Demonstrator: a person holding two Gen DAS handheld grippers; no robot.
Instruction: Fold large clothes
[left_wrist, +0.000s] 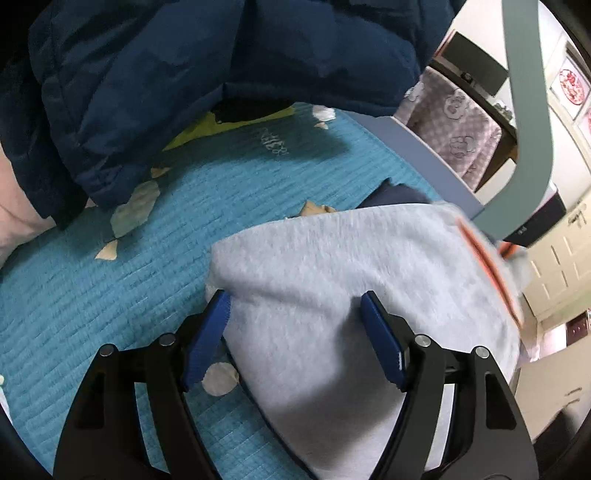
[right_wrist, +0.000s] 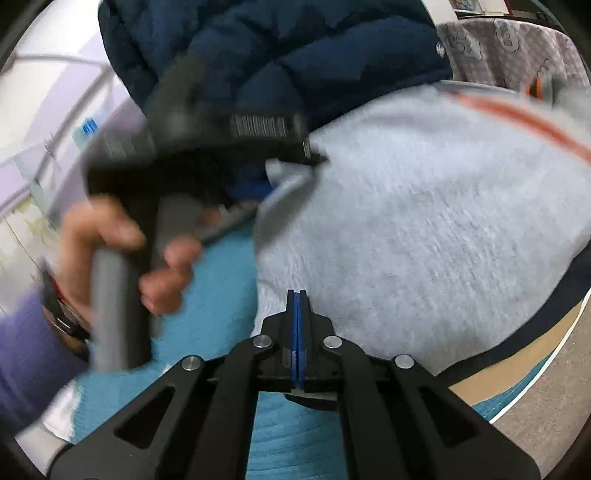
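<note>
A light grey fleece garment (left_wrist: 351, 280) with an orange stripe (left_wrist: 491, 273) lies folded on a teal quilted bed cover (left_wrist: 92, 295). My left gripper (left_wrist: 295, 310) is open, its blue pads on either side of the garment's near edge. In the right wrist view the same grey garment (right_wrist: 424, 206) fills the middle and right. My right gripper (right_wrist: 297, 299) is shut, its tips at the garment's near edge; whether it pinches cloth I cannot tell. The left gripper (right_wrist: 295, 177) shows there blurred, held by a hand (right_wrist: 159, 266).
A dark blue padded jacket (left_wrist: 184, 74) lies heaped at the far side of the bed, also in the right wrist view (right_wrist: 295, 48). A checked grey cloth (left_wrist: 458, 129) hangs beyond the bed edge. Floor shows at the right (right_wrist: 546, 398).
</note>
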